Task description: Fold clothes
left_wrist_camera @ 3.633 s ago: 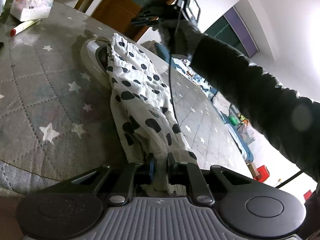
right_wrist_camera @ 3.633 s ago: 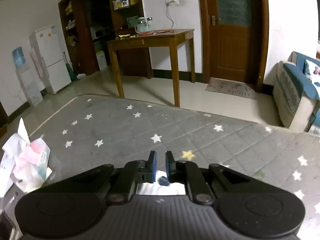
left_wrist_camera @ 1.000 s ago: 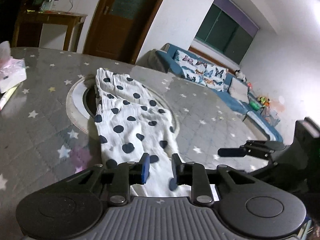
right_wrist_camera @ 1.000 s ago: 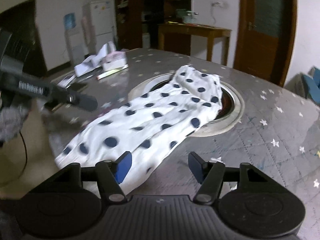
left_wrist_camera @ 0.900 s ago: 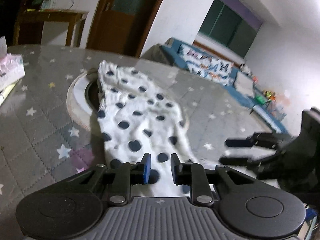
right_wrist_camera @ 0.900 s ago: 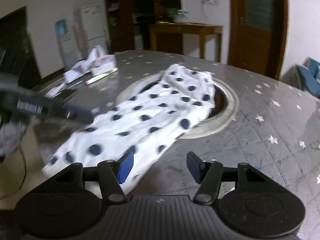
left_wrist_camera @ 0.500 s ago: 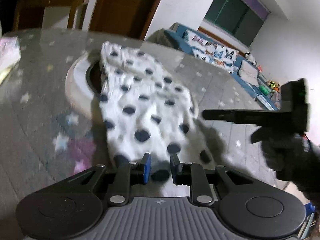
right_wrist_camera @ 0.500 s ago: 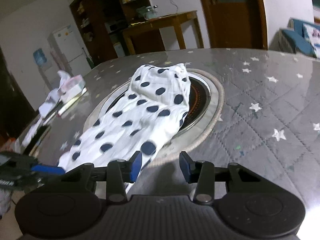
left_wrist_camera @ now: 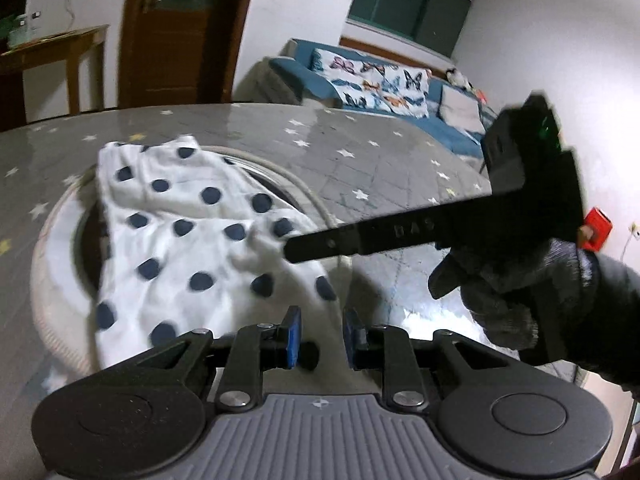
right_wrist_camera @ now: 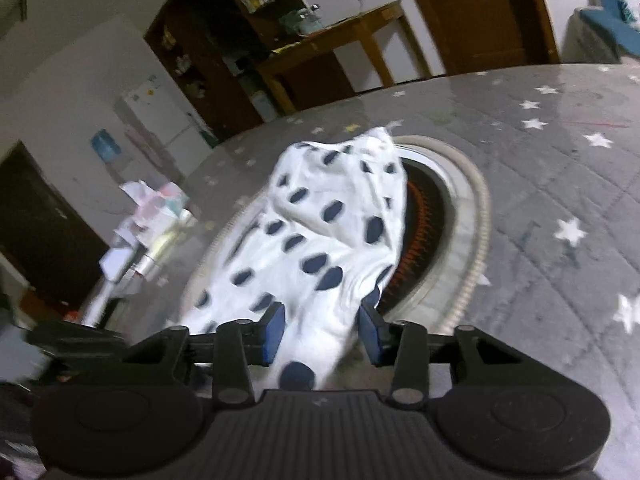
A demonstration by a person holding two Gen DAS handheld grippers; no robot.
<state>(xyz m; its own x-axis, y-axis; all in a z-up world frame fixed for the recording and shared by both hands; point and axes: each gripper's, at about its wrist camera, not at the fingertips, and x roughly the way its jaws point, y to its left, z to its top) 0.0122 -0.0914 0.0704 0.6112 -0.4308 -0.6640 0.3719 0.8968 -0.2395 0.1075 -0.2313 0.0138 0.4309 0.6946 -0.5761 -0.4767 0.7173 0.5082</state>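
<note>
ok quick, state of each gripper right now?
Left gripper: narrowly open, pads on nothing.
Right gripper: jaws just been closing around the polka-dot garment; a firm grip cannot be told.

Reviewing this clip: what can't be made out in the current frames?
- Left wrist view: near end of the white navy-dotted cloth, hidden beneath the left gripper; grip unclear.
- Right wrist view: pink-white clutter on the grey star-patterned table, motion-blurred.
- Right wrist view: dark shelf contents, too small.

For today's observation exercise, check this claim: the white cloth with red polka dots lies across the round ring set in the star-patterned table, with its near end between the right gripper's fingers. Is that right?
Not quite: the cloth has dark navy dots, not red, as the right wrist view shows. It does lie across the ring in the table, its near end between the right gripper fingers.
</note>
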